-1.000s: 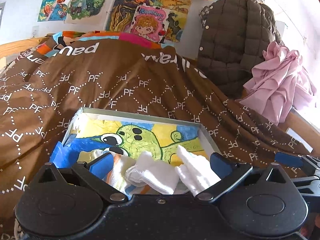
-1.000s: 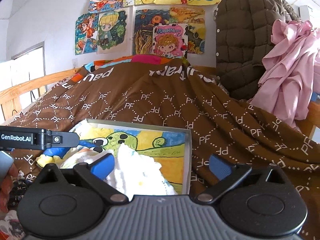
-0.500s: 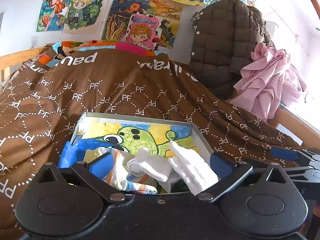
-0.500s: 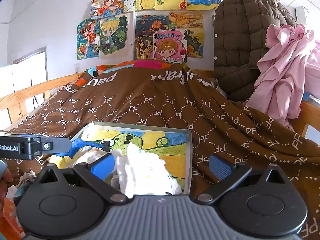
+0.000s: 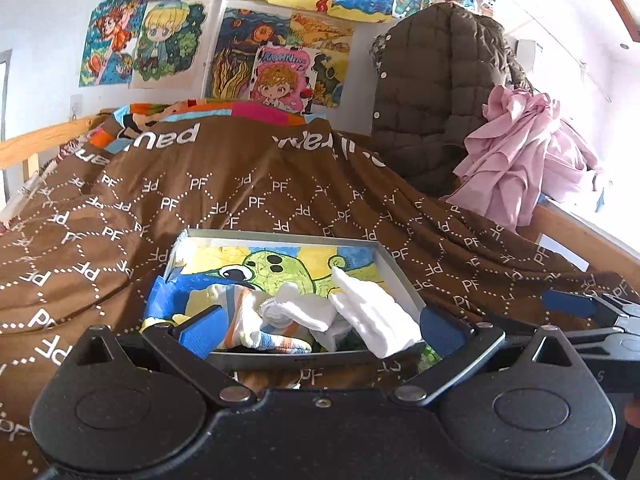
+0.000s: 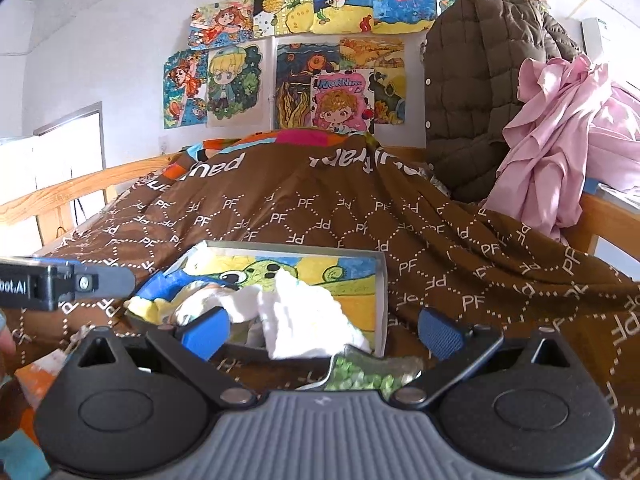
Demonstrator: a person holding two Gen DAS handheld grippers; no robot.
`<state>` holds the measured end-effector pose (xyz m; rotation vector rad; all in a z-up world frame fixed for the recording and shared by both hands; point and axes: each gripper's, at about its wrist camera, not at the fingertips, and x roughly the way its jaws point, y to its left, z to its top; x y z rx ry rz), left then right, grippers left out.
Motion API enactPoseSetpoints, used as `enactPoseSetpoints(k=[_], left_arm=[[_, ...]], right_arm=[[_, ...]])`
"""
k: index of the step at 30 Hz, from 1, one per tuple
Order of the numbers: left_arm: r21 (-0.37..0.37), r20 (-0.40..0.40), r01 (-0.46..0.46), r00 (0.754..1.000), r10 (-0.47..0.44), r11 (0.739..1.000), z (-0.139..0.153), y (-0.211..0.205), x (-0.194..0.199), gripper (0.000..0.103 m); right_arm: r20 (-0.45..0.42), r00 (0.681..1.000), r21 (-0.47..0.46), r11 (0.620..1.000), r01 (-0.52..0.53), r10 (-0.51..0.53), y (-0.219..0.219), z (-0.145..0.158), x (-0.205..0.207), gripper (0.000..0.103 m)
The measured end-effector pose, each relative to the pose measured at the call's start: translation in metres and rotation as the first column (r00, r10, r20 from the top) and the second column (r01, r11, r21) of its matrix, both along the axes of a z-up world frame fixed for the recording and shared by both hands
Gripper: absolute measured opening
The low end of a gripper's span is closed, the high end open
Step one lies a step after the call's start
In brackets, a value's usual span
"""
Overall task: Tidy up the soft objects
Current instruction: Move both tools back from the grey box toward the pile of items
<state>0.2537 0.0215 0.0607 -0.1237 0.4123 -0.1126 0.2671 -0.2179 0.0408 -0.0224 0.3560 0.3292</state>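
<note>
Brown bedspread [image 5: 248, 200] printed "PF"; poster [image 6: 340, 98] reads "MORNING".

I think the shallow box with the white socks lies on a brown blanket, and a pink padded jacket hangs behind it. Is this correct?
Not quite: the padded jacket is dark brown, as the right wrist view shows. The pink item beside it is a thin garment. The box with white socks does lie on the brown blanket.

White wall [image 6: 100, 60] covered with taped-up cartoon drawings [image 6: 340, 60]. Wooden bed rail [image 6: 80, 188] along the left side; bed covered by a brown blanket [image 5: 260, 200] printed with "PF" in dotted diamonds. Brown quilted coat [image 5: 432, 92] hangs at the far right corner, pink garment [image 6: 560, 132] bunched beside it. Bright daylight from the right; pale doorway or window [image 6: 68, 148] at left.
</note>
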Motion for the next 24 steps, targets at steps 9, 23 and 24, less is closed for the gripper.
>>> enactPoseSetpoints(k=[9,23,24], left_arm=[[0.007,0.046,-0.020,0.999,0.020,1.000,0.000,-0.009,-0.042,0.102],[0.022,0.056,0.029,0.998,-0.030,0.999,-0.030,-0.013,-0.103,0.102],[0.031,0.053,0.032,0.998,-0.033,0.999,-0.032,-0.012,-0.107,0.102]], right_arm=[[0.012,1.000,-0.010,1.000,-0.014,0.014,-0.001,-0.011,-0.042,0.103],[-0.041,0.997,-0.006,0.998,-0.062,0.061,-0.003,-0.025,-0.068,0.103],[-0.043,0.997,-0.007,0.998,-0.064,0.064,-0.002,-0.026,-0.068,0.103]])
